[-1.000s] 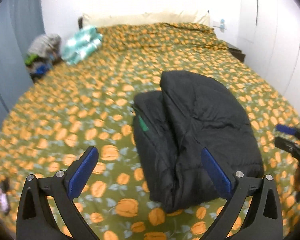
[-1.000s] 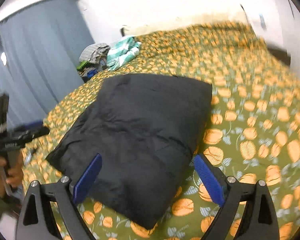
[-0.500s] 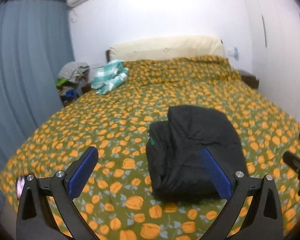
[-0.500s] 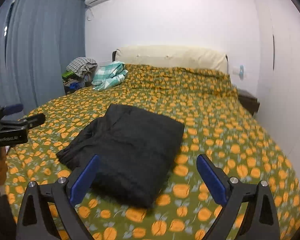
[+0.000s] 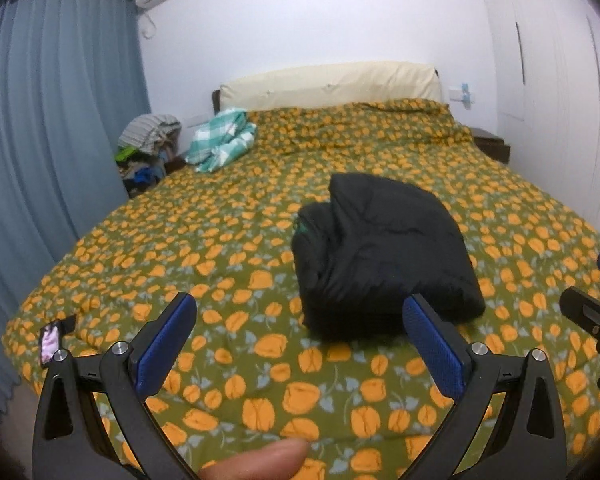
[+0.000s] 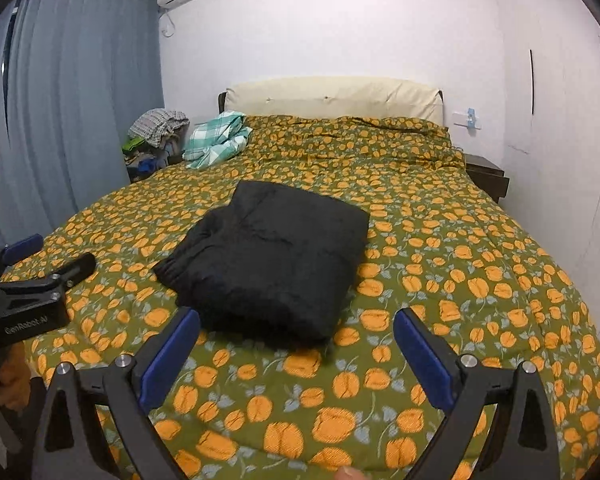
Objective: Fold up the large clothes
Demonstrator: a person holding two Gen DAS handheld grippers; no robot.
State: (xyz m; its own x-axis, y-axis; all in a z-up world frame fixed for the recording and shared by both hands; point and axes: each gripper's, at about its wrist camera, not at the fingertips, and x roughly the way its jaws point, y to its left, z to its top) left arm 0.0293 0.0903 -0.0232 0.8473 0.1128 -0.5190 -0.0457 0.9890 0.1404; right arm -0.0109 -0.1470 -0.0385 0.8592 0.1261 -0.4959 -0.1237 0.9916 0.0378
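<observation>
Folded black jacket [image 6: 268, 256] lies as a compact bundle in the middle of the bed [image 6: 460, 280], on the green quilt with orange flowers. Both the left gripper [image 5: 300, 344] and the right gripper [image 6: 296, 348] hover above the near edge with jaws spread wide, gripping nothing. A teal checked cloth [image 6: 218, 142] sits near the cream headboard [image 6: 332, 98].
</observation>
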